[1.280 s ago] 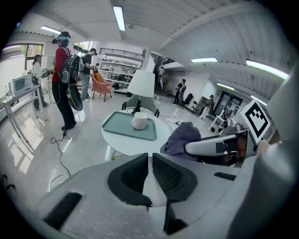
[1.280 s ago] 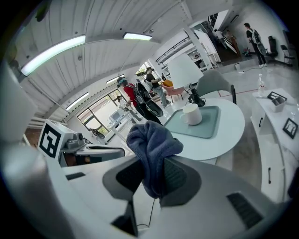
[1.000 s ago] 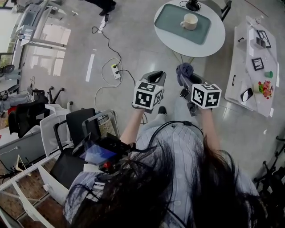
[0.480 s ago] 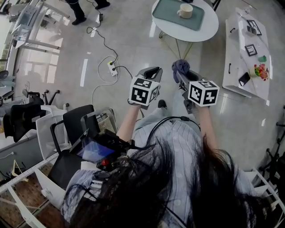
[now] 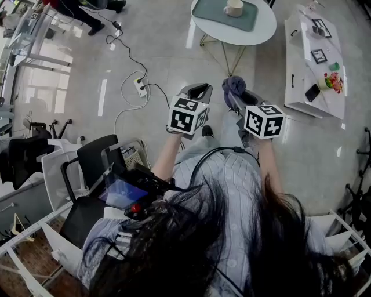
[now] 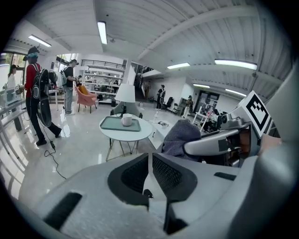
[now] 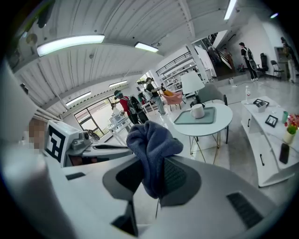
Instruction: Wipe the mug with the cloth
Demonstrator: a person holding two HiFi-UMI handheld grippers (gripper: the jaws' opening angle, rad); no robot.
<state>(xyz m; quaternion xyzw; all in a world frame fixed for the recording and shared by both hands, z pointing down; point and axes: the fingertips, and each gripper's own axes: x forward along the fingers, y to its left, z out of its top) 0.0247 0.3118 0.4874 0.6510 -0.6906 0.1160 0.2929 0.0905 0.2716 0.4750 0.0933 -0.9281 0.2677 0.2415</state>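
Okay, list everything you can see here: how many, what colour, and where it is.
mug: one, cream, on the tray
tray: one, grey-green, on the round table
round table: one, white, ahead of the person
cloth: one, blue-grey, in the right gripper's fingers
low table: one, white, right of the round table, carrying small items
power strip: one, white, on the floor at left, black cable attached
office chairs: at least two, black, lower left
left gripper: one, grey, fingers shut, empty
right gripper: one, grey, shut on the cloth
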